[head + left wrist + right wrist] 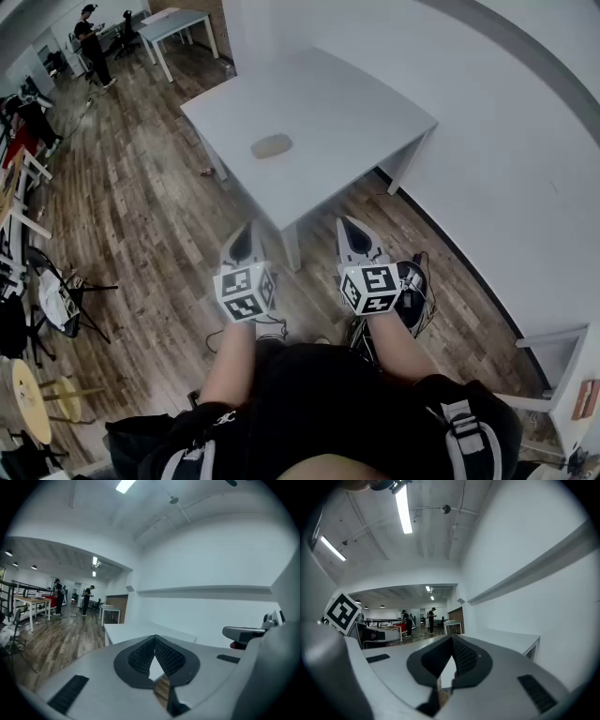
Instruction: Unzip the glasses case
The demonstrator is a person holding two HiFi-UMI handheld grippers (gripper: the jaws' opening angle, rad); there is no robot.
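Note:
A grey oval glasses case (272,145) lies flat near the middle of the white table (347,103), well ahead of both grippers. My left gripper (244,240) is held in front of the table's near edge, over the floor, shut with nothing between its jaws. My right gripper (353,234) hangs beside it to the right, also shut and empty. In the left gripper view the left gripper (154,638) points toward the table top (136,631). In the right gripper view the right gripper (452,639) faces the table top (511,639); the case shows in neither gripper view.
Wooden floor (141,206) surrounds the table. A white wall (525,141) runs along the right. A second white table (178,23) and a person (92,42) stand far off at the back left. Chairs and stands (56,300) crowd the left side. Cables and a device (411,291) lie by the right gripper.

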